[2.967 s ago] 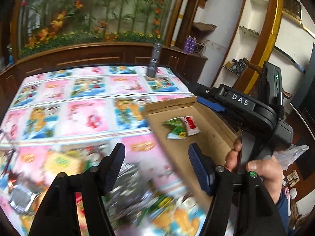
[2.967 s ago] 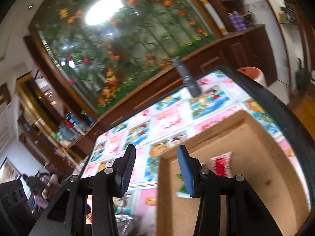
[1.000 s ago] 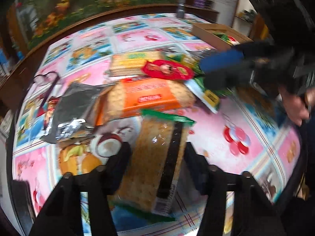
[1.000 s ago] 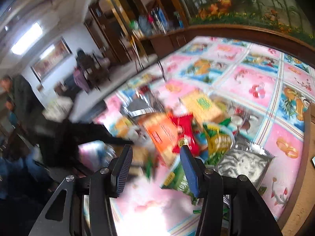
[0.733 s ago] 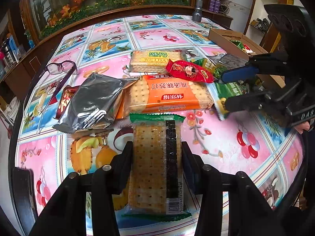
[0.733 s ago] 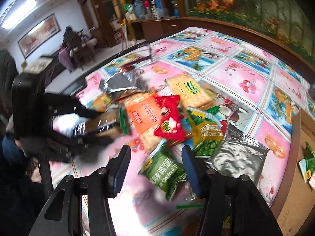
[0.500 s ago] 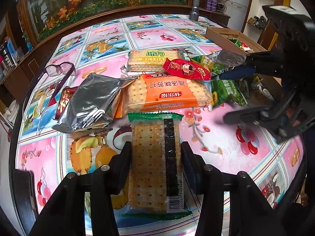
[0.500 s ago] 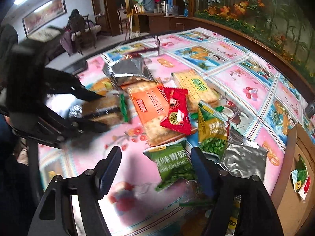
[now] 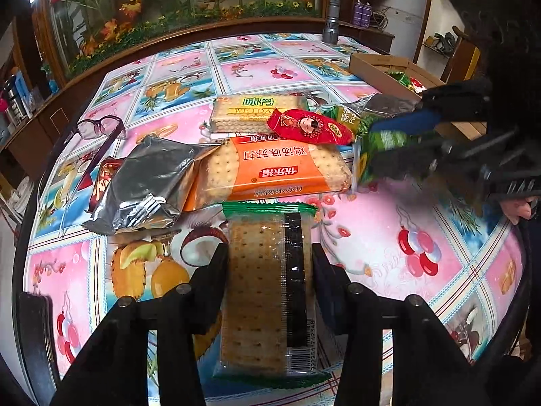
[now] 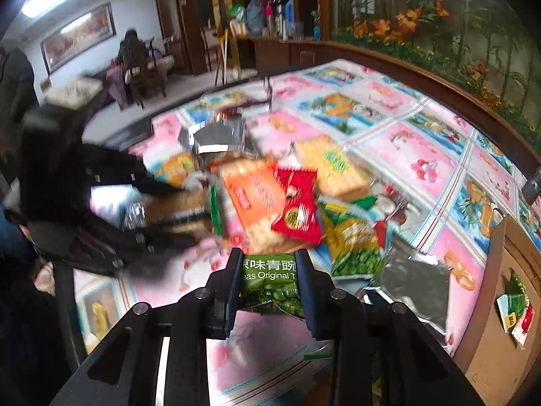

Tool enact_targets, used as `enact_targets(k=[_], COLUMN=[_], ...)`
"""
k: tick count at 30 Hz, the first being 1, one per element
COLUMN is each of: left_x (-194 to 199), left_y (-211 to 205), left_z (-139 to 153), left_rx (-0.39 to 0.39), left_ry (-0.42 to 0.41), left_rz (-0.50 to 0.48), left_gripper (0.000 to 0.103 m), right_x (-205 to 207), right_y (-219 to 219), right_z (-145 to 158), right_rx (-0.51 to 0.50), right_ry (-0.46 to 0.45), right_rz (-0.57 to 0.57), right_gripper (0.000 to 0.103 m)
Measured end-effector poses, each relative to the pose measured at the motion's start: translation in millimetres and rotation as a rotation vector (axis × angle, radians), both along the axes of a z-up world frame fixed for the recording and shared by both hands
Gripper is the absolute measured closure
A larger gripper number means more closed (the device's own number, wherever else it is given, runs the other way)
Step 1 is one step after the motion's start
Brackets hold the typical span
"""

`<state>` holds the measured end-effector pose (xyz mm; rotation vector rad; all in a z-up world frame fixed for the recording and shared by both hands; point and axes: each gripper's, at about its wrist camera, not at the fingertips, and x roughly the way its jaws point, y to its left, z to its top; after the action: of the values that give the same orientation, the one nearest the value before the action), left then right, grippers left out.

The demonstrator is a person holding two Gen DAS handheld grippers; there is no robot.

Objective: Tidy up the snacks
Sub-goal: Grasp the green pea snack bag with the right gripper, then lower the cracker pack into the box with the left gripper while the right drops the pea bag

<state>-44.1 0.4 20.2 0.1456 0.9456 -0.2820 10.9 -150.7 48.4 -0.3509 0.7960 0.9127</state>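
My left gripper (image 9: pixel 268 260) is shut on a clear cracker pack with a green end (image 9: pixel 267 287), lying on the flowered tablecloth. My right gripper (image 10: pixel 268 267) is shut on a green pea bag (image 10: pixel 270 277); it shows in the left wrist view (image 9: pixel 385 145) at the pile's right side. The pile holds an orange cracker pack (image 9: pixel 270 169), a red candy pack (image 9: pixel 309 125), a yellow biscuit pack (image 9: pixel 257 110) and a silver bag (image 9: pixel 148 179). A cardboard box (image 10: pixel 500 304) with small sachets (image 10: pixel 515 311) stands at the right.
Glasses (image 9: pixel 98 132) lie at the table's left side. A grey flashlight (image 9: pixel 330 20) stands at the far edge. Another pea bag (image 10: pixel 355 240) and a silver bag (image 10: pixel 416 277) lie beside the box. A wooden planter wall runs behind the table.
My right gripper has come down onto the green pea bag and shut on it. My left gripper stays around the cracker pack and has barely moved.
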Motion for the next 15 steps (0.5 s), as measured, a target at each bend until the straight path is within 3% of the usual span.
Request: enact_targets(k=[3, 7, 15], left_x=[-0.2, -2.7, 9.2], left_y=[0.2, 0.9, -7.5], left_z=[1.3, 14.0, 40.9], left_rx=[-0.027, -0.12, -0.222], left_ry=[0.004, -0.027, -0.084], left_rz=[0.004, -0.007, -0.002], left_gripper=[0.057, 0.057, 0.057], right_x=[1.3, 11.6, 48.5], right_y=[-7.3, -24.5, -84.4], right_z=[12.1, 28.6, 44.6], right_rx=[0.07, 0.195, 0.482], right_ry=[-0.005, 0.008, 0.104], right_rz=[-0.017, -0.084, -0.335], right_gripper=[0.069, 0.069, 0.069])
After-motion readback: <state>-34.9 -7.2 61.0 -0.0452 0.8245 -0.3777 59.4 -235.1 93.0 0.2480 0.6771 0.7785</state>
